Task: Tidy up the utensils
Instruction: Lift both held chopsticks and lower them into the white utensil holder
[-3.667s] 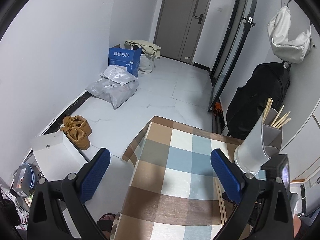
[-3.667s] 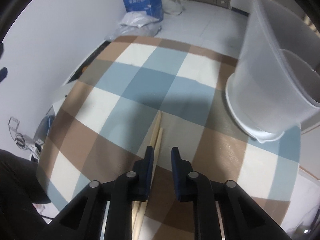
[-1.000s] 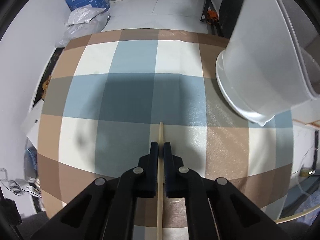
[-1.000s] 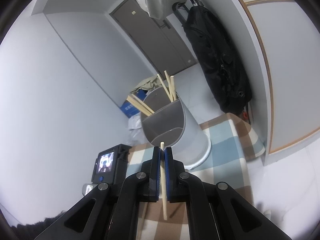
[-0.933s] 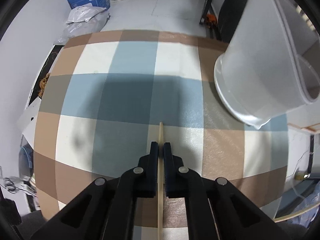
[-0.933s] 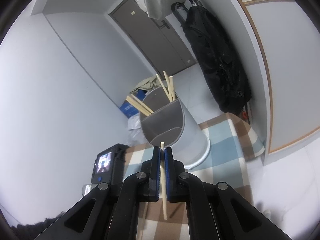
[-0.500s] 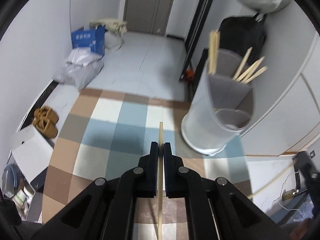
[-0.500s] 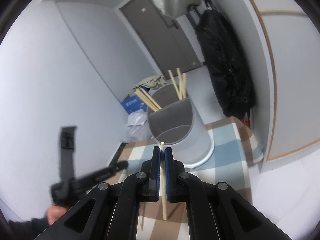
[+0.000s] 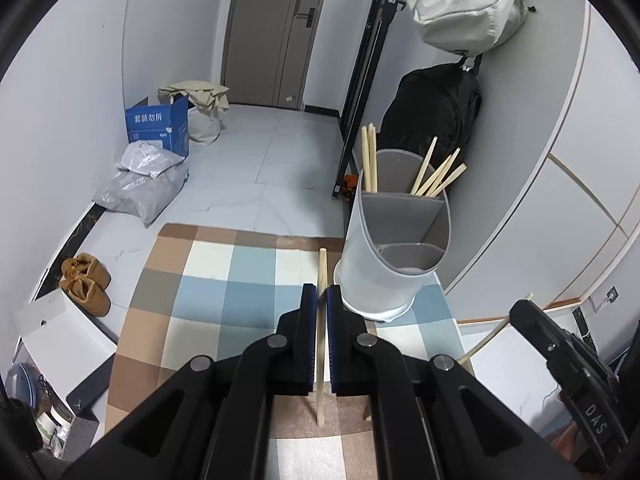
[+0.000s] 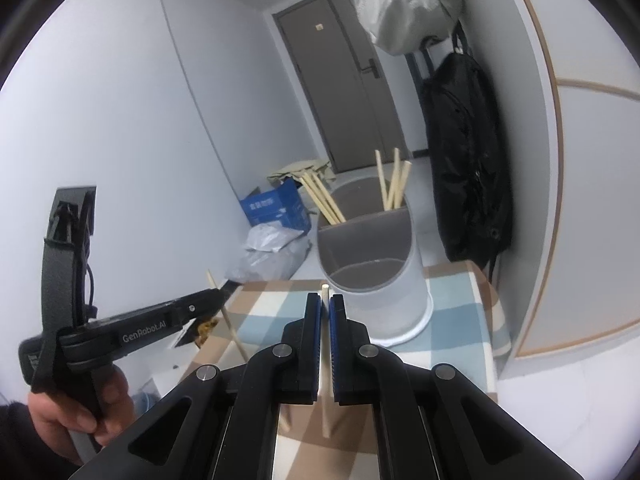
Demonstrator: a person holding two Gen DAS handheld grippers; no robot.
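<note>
My left gripper (image 9: 322, 294) is shut on a wooden chopstick (image 9: 322, 264), held above the checked tablecloth (image 9: 208, 276). My right gripper (image 10: 325, 302) is shut on another chopstick (image 10: 325, 294). A grey divided utensil holder (image 9: 394, 248) stands at the table's far right, with several chopsticks (image 9: 436, 174) in its back compartments; its front compartment looks empty. The holder (image 10: 374, 280) lies just ahead of my right gripper. The left gripper (image 10: 226, 286) and its chopstick (image 10: 224, 312) show at the left of the right wrist view. The right gripper (image 9: 524, 312) shows at the left wrist view's right edge.
The table is small, with floor beyond its far edge. A black bag (image 9: 436, 108) hangs against the wall behind the holder. A blue box (image 9: 158, 126), grey bags (image 9: 140, 188), shoes (image 9: 86, 282) and a white box (image 9: 60, 340) lie on the floor to the left.
Both grippers have picked chopsticks off the table and lifted them. The left gripper has tilted up from facing the cloth to facing the holder and room. The right gripper has edged closer to the holder.
</note>
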